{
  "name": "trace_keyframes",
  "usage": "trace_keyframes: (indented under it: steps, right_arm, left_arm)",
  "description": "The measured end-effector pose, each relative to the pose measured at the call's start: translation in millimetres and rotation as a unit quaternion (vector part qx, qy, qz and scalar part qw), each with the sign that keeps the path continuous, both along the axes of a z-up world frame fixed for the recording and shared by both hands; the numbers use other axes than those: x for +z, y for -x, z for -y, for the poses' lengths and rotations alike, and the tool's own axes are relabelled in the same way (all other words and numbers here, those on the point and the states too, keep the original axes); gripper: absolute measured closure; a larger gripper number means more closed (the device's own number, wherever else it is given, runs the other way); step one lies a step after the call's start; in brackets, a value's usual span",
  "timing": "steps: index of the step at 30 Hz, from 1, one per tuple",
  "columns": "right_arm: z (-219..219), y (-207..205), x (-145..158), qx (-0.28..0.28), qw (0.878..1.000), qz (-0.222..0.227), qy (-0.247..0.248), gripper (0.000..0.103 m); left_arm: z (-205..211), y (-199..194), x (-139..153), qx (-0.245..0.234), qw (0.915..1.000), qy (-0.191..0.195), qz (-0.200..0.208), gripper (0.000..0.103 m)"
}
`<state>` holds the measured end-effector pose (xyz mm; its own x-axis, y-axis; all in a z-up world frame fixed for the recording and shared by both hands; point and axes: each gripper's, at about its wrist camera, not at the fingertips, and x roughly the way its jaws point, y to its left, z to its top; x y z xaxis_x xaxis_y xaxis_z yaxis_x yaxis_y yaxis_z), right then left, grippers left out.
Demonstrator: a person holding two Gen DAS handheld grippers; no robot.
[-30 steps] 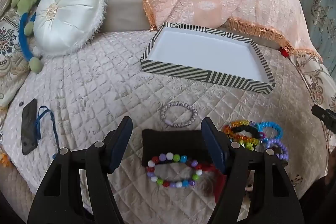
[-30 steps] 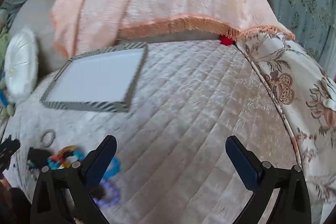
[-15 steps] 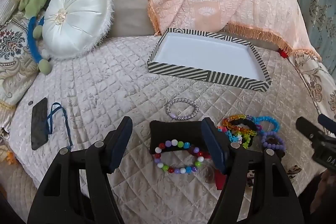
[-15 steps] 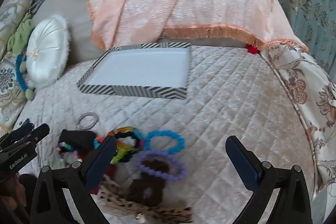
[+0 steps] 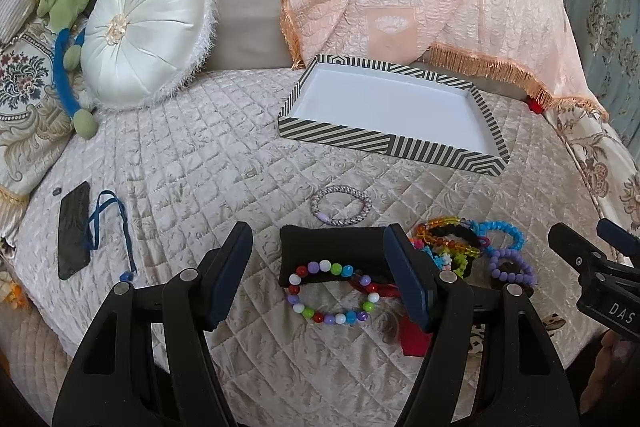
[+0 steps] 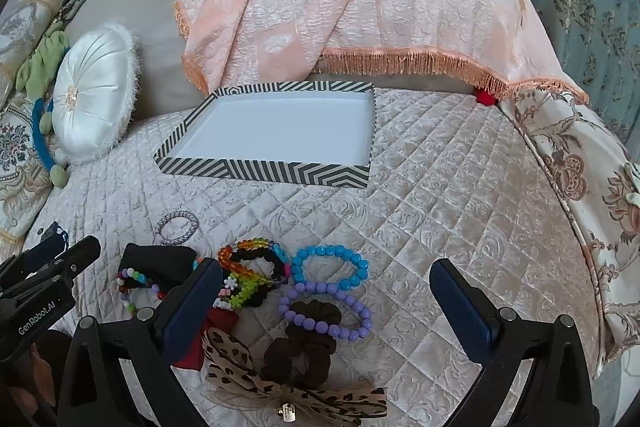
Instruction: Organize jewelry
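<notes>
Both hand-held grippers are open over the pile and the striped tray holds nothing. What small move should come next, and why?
Probably lower the left hand-held gripper onto the multicolour bead bracelet and close on it. That bracelet lies directly between its open fingers, partly on a black pad, apart from the tangled pile. The striped tray beyond is empty, ready to receive it. The right hand-held gripper is open too, over the purple bracelet.

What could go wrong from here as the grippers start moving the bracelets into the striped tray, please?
1. The multicolour bead bracelet lies partly on a black pad; the open left gripper may well pinch the pad along with it.
2. The rainbow bracelet, blue bracelet and purple bracelet overlap in a pile with a brown scrunchie, so the open right gripper could drag several at once.
3. The striped tray rests on a soft quilt and might shift if bumped.
</notes>
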<state>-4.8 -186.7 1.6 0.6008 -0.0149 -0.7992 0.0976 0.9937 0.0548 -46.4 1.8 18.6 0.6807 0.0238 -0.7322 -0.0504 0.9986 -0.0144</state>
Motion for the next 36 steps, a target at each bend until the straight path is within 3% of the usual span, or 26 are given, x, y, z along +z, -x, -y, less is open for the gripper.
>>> trace_keyframes:
  steps: [36]
  right_arm:
    - [-8.9, 6.8, 3.4, 0.019, 1.0, -0.003, -0.006, 0.0]
  left_arm:
    - [1.5, 3.9, -6.9, 0.011, 0.9999, 0.003, -0.006, 0.035]
